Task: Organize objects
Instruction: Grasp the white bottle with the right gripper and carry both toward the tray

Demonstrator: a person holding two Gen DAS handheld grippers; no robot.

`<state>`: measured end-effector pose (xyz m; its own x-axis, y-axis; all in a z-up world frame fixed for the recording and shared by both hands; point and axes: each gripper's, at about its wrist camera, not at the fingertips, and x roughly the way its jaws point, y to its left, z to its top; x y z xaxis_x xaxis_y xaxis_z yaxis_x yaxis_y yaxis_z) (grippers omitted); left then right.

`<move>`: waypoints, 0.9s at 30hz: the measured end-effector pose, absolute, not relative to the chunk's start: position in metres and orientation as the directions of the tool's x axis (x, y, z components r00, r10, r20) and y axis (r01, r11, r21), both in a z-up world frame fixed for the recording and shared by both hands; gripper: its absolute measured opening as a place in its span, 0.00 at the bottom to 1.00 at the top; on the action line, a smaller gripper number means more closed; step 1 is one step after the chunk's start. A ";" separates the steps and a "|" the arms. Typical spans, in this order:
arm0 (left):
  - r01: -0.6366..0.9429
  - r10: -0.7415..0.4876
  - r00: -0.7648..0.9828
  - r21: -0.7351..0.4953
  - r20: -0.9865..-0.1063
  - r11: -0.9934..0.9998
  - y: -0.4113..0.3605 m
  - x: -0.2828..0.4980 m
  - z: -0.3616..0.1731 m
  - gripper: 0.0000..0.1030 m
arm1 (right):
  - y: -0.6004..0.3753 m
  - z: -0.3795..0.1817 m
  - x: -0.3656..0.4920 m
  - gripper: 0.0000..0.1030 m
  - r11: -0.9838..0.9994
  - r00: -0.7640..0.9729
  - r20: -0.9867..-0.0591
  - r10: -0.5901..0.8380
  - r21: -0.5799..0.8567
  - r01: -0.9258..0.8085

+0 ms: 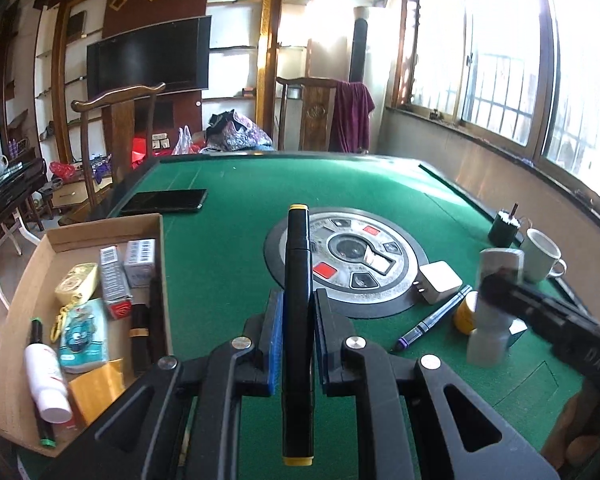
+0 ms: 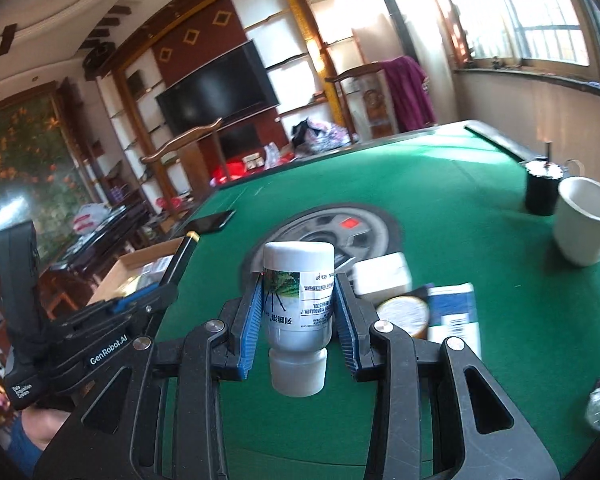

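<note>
The marker (image 1: 298,320), a black stick with yellow ends, sits lengthwise between the blue pads of the left gripper (image 1: 296,312), which pinch it at mid-body above the green table (image 1: 228,208). It looks light, rigid and smooth, so a grip across the barrel's middle, as here, seems best; a hold near either end would likely let it pivot. The right gripper (image 2: 298,300) clasps a white bottle (image 2: 298,300) by its labelled body, with the cap end toward the camera; the plastic looks hard and slick, probably light, and the label band gives the pads the most purchase. The box (image 1: 60,240), at the table's left edge, already holds a white tube, small cartons and other oddments, and seems the likely destination for both items. Still loose on the felt are a pen (image 1: 436,320), a white charger (image 1: 440,282), a yellow tin (image 1: 465,312), a mug (image 1: 542,256), a black cup (image 1: 504,228) and a phone (image 1: 164,201).
</note>
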<state>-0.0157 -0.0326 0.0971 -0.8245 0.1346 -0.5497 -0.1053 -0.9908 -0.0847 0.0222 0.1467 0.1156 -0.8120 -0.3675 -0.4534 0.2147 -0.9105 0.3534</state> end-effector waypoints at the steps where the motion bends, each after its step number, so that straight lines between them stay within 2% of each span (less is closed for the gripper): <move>1: -0.096 0.131 -0.829 -0.092 -0.543 -0.991 -0.040 -0.012 0.100 0.13 | 0.137 0.116 0.020 0.33 -0.905 -0.799 -0.462 -0.386 0.356 0.232; 8: -0.028 0.111 -0.844 -0.164 -0.524 -0.986 -0.102 0.004 0.119 0.13 | 0.085 0.123 0.006 0.33 -0.865 -0.728 -0.481 -0.489 0.375 0.333; 13: 0.049 0.050 -0.856 -0.176 -0.514 -0.983 -0.153 0.009 0.128 0.13 | 0.036 0.134 -0.013 0.33 -0.826 -0.664 -0.494 -0.561 0.387 0.410; 19: 0.151 -0.015 -0.836 -0.204 -0.548 -0.967 -0.217 0.003 0.121 0.13 | -0.038 0.145 -0.039 0.33 -0.777 -0.575 -0.524 -0.628 0.381 0.501; 27: 0.269 -0.039 -0.764 -0.263 -0.643 -0.927 -0.286 -0.032 0.082 0.13 | -0.121 0.134 -0.090 0.33 -0.742 -0.465 -0.588 -0.662 0.421 0.522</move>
<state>-0.0322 -0.2862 0.0818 -0.7645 -0.0394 -0.6435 0.2688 -0.9267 -0.2626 -0.0904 -0.1208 0.1344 -0.4650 -0.6615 -0.5884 0.5220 -0.7416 0.4213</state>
